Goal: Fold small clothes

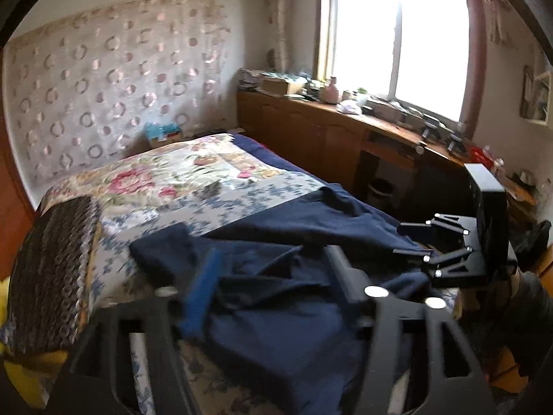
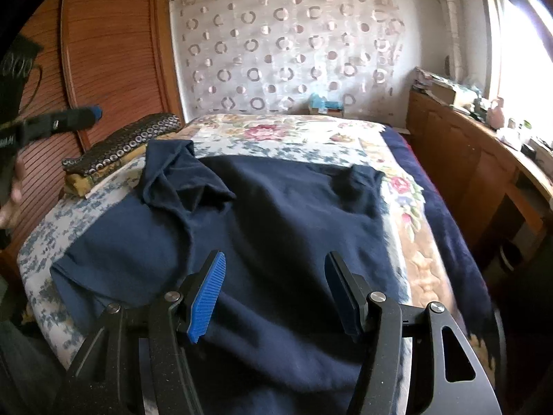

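Navy garment [image 2: 269, 214] is spread across the near half of the bed [image 2: 408, 207], mostly flat, but one sleeve or corner is flopped back over itself near the far left, so it's rumpled there. Another small bump sits near the far right edge. Can't tell what kind of top it is exactly.

The bed takes up most of the room. It has a cream floral cover [image 1: 179, 173] with pink roses further back and a blue-and-white flowery sheet nearer the front, plus a dark blue blanket [image 2: 446, 228] hanging off the window side. A folded dark patterned pile [image 2: 128, 145] with ring shapes sits at the left edge of the bed, on top of something yellowish.

Behind the bed there's a sheer curtain [image 2: 287, 52] with circle patterns on the wall. A slatted wooden door [image 2: 103, 45] is on the left. On the right runs a long wooden cabinet [image 1: 311, 128] under a bright window [image 1: 397, 41], its top crowded with boxes, jars and bits I can't make out.

Left gripper [image 1: 269, 269] is above the rumpled part of the garment, jaws apart, nothing between them; that view is blurry. Right gripper [image 2: 274, 294] is over the near edge of the garment, jaws also standing apart with only fabric below them, not pinching it. Both have blue ribbed pads [image 2: 207, 297].
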Motion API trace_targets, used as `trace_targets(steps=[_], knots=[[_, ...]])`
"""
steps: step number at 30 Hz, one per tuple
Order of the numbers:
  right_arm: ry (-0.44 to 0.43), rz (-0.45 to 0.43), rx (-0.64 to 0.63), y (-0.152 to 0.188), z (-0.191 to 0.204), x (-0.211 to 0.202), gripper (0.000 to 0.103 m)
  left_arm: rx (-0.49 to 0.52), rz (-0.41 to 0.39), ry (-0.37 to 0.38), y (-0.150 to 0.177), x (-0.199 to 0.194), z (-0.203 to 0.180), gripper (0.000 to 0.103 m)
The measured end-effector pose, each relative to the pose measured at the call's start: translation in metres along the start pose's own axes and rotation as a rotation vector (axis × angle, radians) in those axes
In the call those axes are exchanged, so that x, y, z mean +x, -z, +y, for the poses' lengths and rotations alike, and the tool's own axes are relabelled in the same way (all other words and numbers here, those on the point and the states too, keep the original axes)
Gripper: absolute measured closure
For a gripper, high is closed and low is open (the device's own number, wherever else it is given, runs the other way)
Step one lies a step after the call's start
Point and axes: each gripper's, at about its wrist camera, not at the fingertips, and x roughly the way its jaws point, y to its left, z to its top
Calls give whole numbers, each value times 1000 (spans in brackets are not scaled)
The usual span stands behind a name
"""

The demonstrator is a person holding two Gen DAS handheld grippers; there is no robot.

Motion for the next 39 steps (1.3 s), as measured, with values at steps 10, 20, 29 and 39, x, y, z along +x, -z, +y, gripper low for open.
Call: trace_targets(steps=[10, 20, 29, 39], knots=[[-115, 55, -109, -63, 34, 73, 41, -123, -4, -156, 44, -15, 62, 30], [-180, 209, -137, -82, 42, 161, 40, -158, 8, -159, 68, -12, 70, 30], [-211, 183, -142, -113, 66, 181, 36, -165, 15, -158, 75, -11, 71, 30], [-163, 242, -122, -101, 43, 193, 36, -163, 29, -136, 83, -6, 67, 30]])
